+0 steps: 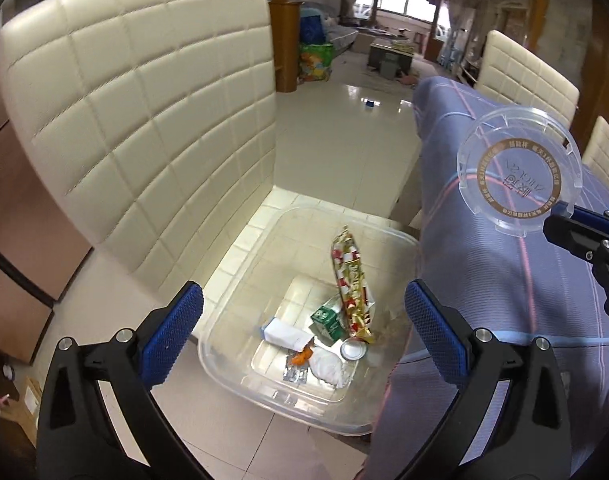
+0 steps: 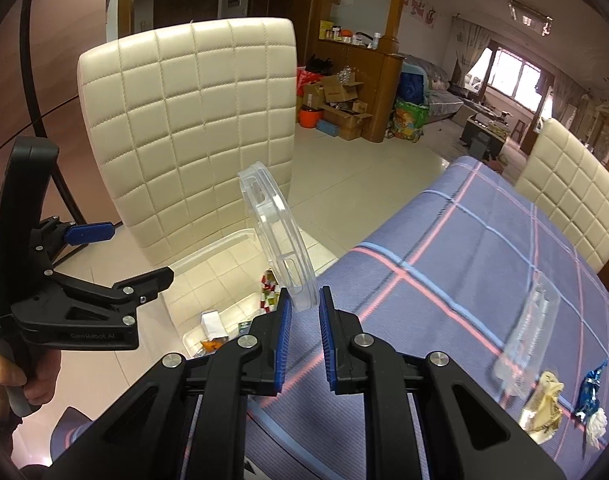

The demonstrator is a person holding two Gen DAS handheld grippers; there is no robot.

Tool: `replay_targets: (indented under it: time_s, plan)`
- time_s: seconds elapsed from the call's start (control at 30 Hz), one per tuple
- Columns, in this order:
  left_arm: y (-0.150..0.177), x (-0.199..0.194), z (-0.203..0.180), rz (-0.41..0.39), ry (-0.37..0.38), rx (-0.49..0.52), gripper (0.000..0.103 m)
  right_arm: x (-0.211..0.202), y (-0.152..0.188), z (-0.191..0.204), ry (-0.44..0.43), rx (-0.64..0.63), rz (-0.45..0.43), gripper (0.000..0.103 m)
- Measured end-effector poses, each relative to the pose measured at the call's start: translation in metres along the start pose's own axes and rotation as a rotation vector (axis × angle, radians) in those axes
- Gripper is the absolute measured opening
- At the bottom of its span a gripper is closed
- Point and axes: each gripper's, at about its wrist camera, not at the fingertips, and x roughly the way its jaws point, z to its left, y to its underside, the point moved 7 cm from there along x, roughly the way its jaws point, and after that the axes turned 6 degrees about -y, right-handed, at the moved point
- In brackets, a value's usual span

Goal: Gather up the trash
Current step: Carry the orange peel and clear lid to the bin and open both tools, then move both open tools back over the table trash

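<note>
A clear plastic bin [image 1: 240, 376] sits on a cream chair seat and holds trash: a gold and red wrapper [image 1: 350, 280], a green carton [image 1: 327, 320], white paper and tissue. My left gripper [image 1: 304, 332] is open and empty above the bin; it also shows in the right wrist view [image 2: 136, 256]. My right gripper [image 2: 305, 312] is shut on the rim of a clear round lid [image 2: 278, 236] and holds it upright over the table edge near the bin [image 2: 208, 252]. The lid [image 1: 518, 170] and right gripper [image 1: 564, 220] also show in the left wrist view.
The cream chair back [image 1: 144, 120] rises behind the bin. A table with a purple checked cloth [image 2: 464, 264] is at the right, with a clear plastic cup [image 2: 524, 344], a gold wrapper [image 2: 544, 408], a blue wrapper [image 2: 590, 392] and a tissue [image 2: 596, 426] on it. More chairs [image 2: 576, 196] stand beyond.
</note>
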Motion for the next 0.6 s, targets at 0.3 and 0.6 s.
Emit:
replay_targets:
  time_s: [0.3, 0.6]
  plan:
    - [0.009, -0.002, 0.025, -0.007, -0.038, -0.021, 0.099, 0.022, -0.007, 0.026, -0.042, -0.036, 0.03, 0.014]
    - [0.012, 0.001, 0.038, -0.002, -0.055, -0.053, 0.099, 0.036, -0.015, 0.027, -0.06, -0.007, 0.083, 0.015]
